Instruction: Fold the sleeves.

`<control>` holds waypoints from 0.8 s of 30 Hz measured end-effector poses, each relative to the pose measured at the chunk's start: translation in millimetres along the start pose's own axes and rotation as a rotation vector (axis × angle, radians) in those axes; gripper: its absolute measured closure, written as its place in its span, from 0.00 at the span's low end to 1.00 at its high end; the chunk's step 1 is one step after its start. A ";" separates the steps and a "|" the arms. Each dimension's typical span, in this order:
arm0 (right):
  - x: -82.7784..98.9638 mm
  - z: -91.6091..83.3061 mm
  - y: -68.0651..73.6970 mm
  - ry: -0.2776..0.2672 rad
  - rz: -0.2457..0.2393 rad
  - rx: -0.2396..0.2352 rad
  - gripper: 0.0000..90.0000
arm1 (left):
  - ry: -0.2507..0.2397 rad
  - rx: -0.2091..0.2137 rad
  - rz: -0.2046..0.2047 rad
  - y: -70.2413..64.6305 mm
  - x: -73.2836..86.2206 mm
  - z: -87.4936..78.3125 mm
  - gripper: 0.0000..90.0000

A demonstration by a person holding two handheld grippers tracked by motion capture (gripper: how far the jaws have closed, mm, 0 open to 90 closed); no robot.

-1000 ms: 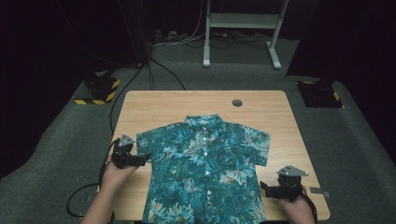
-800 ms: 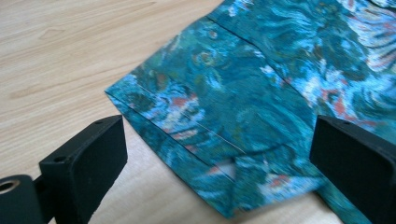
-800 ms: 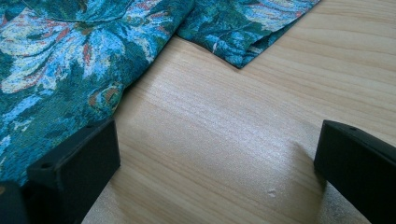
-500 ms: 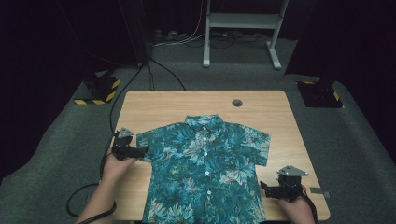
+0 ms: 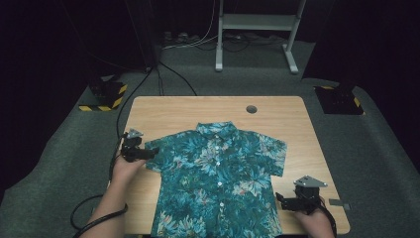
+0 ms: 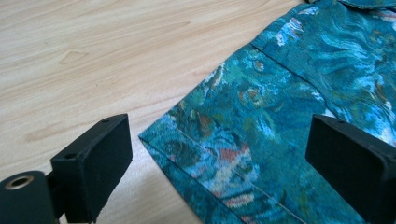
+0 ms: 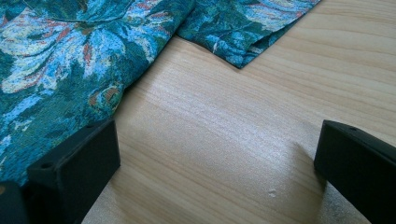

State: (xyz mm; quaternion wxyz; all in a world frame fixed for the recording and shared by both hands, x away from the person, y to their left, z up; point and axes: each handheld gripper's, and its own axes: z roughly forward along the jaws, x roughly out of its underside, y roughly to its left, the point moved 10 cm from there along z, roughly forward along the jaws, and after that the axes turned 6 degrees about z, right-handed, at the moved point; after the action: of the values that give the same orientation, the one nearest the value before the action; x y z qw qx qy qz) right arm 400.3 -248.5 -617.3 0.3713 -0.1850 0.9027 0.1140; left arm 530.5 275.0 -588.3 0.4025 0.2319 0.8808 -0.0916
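A teal floral short-sleeved shirt [image 5: 218, 178] lies flat and buttoned on the wooden table [image 5: 198, 109], collar at the far side. My left gripper [image 5: 154, 151] is at the tip of the shirt's left sleeve. In the left gripper view it [image 6: 219, 140] is open, and the hemmed sleeve corner [image 6: 224, 154] lies between the two jaws. My right gripper [image 5: 280, 200] rests low beside the shirt's right side near the front edge. In the right gripper view it [image 7: 217, 144] is open over bare wood, with the shirt body [image 7: 70, 56] at its left jaw and the right sleeve [image 7: 243, 28] ahead.
A round cable hole [image 5: 251, 109] sits in the table's far side. A small grey tag [image 5: 338, 202] lies near the right front corner. Behind the table stand a white frame [image 5: 257, 22] and two black bases with striped edges [image 5: 104, 96] [image 5: 341, 99].
My left gripper has moved away from the person along the table's left side and now straddles the left sleeve's corner. The right gripper and the shirt have stayed put.
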 end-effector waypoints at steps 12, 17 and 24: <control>0.0 0.0 0.2 0.001 0.000 -0.001 0.00 | 0.012 0.005 -0.024 9.6 4.5 14.6 0.19; 0.1 0.0 0.3 0.001 0.000 -0.001 0.00 | 0.015 -0.003 -0.021 10.9 6.6 17.7 0.23; 0.1 0.0 0.4 0.001 0.000 -0.002 0.00 | -0.001 -0.023 -0.029 17.1 10.7 15.8 0.35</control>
State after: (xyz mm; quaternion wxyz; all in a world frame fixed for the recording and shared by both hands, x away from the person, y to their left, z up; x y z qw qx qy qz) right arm 400.0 -248.1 -617.3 0.3709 -0.1855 0.9027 0.1147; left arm 543.2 288.0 -606.3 0.4041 0.2145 0.8849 -0.0871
